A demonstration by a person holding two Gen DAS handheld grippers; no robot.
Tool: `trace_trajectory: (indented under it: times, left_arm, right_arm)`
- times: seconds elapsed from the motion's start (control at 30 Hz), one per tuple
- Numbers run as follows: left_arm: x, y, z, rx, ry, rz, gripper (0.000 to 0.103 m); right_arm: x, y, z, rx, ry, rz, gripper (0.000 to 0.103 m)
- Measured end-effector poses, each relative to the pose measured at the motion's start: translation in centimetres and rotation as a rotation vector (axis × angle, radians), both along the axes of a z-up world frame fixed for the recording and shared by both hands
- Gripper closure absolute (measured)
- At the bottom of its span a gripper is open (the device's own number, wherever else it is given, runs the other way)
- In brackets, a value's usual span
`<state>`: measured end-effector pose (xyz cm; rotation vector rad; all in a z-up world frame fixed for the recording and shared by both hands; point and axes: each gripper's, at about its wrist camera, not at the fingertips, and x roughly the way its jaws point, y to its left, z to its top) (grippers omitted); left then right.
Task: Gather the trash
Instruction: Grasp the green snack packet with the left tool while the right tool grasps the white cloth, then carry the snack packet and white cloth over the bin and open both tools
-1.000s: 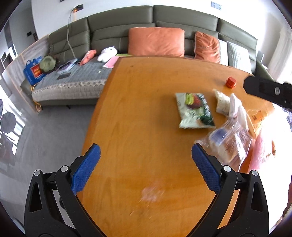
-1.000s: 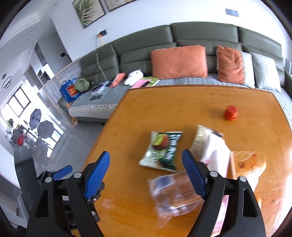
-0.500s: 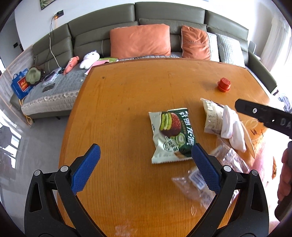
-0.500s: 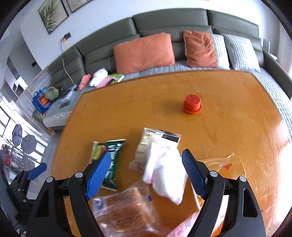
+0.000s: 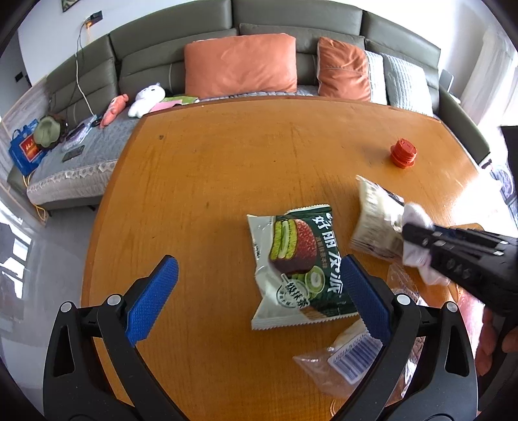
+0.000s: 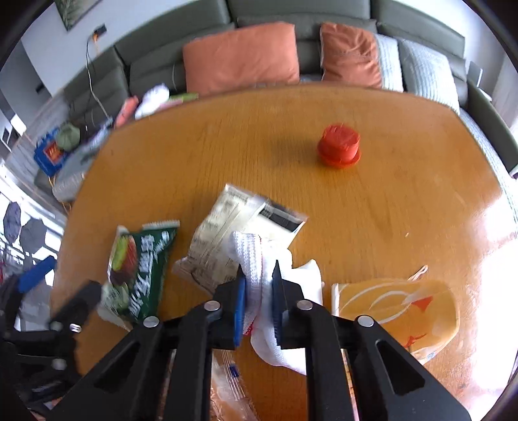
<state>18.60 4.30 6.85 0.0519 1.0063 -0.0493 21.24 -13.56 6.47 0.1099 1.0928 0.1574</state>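
Right gripper [image 6: 258, 275] — blue pads clamped on a white cloth [image 6: 259, 256], which bunches between the fingers and hangs out below them. Same grip shows from the left wrist view: black fingers pinching the cloth [image 5: 416, 213] at the right side of the table [image 5: 226, 168].

Left gripper [image 5: 255, 281] — jaws wide, nothing between the pads. It sits over the near part of the table; its right pad [image 5: 362, 298] overlaps the near-right corner of the green snack pack [image 5: 298, 262], but I cannot tell if it touches.

Trash on the table:
- Green snack pack [image 6: 139, 268], flat, about mid-table, left of the cloth.
- Beige wrapper [image 6: 233, 233] with a black-and-white label, just right of the green pack, partly under the cloth. Left view has it [image 5: 375, 220] tilted, its right end behind the right gripper [image 5: 406, 234].
- Clear bag [image 5: 343, 362] with a barcode sticker, near edge, below the green pack and partly behind the left gripper's right finger.
- Orange-printed plastic bag [image 6: 398, 311], flat, right of the right gripper, close to the near-right edge.
- 1 red cap [image 6: 338, 147], upright, far right on the table, well apart from the rest.

A hand [image 5: 495, 340] shows at the right edge of the left view, behind the right gripper's body.

Beyond the far edge: green sofa [image 5: 291, 22] with 2 orange cushions [image 5: 241, 64], plus soft toys and clutter toward its left end.
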Motion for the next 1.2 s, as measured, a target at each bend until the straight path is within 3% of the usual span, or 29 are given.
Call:
trace_trajectory:
  times: [0.07,0.27,0.67,0.87,1.2]
  left_arm:
    - [0.3,-0.2,-0.2,0.005,0.003,-0.004,0.006]
    - [2.1,-1.1,-1.3,0.019,0.021,-0.009,0.006]
    - [3.6,-3.1,-4.3,0.089,0.046,-0.027,0.007]
    - [3.6,-2.7,-4.9,0.047,0.037,-0.037,0.037]
    - [1.0,-0.7,-2.4,0.025,-0.015,-0.022,0.038]
  right_arm:
    - [-0.1,-0.4,1.5,0.007,-0.058,-0.010,0.089]
    - [1.3,-0.9,4.1,0.050,-0.109,-0.021,0.089]
    - [3.0,-0.5,4.7,0.091,-0.128,-0.034,0.089]
    - [2.7,-0.4,4.7,0.097,-0.126,-0.025,0.089]
    - [1.0,0.6,6.4,0.096,-0.150,-0.003,0.089]
